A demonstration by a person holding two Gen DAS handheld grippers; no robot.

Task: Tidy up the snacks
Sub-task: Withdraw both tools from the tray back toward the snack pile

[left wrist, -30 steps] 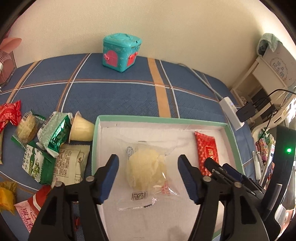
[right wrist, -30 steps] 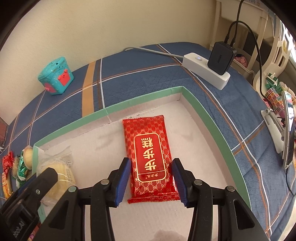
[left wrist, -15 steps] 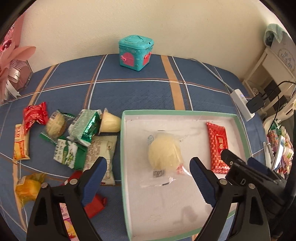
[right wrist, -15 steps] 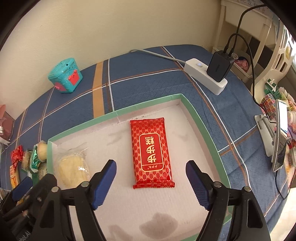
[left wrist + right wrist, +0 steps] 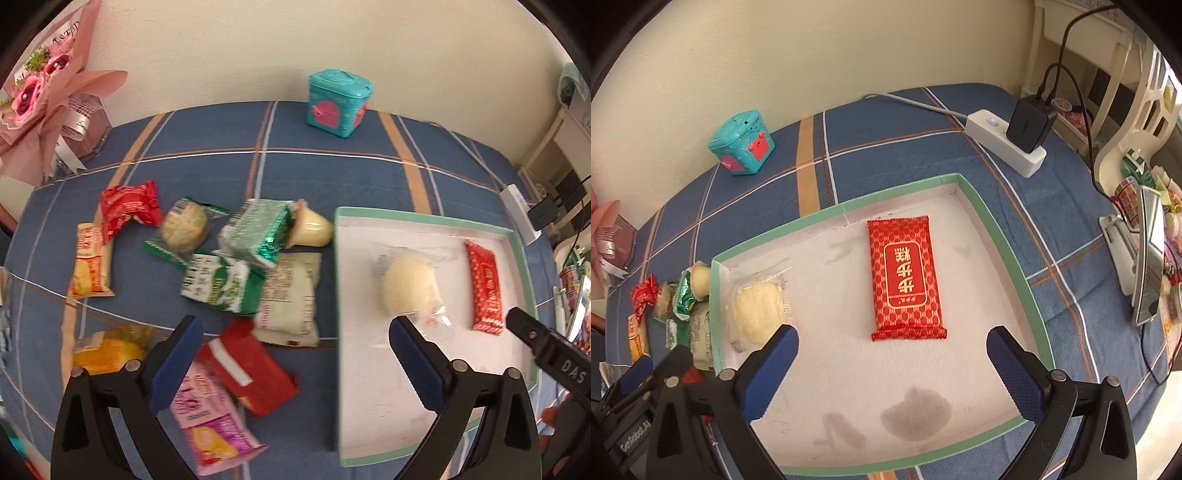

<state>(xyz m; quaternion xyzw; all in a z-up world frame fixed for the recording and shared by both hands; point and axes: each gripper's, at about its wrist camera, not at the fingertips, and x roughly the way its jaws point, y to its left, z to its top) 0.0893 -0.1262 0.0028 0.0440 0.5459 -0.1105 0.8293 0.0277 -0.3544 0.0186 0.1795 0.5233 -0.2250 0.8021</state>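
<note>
Both tongs point steeply down, jaws opening, nothing gripped: left tongs (image 5: 291,341) above loose snacks, right tongs (image 5: 892,349) over the tray (image 5: 997,229). Two snacks lie inside: one red packet (image 5: 905,275), one pale bun (image 5: 757,310).

A: Left gripper (image 5: 291,363)? Jaws opening, off the pale bun (image 5: 408,290), now over loose packets
B: Right gripper (image 5: 892,373) opening too, red packet (image 5: 905,275) released ahead of it
</note>
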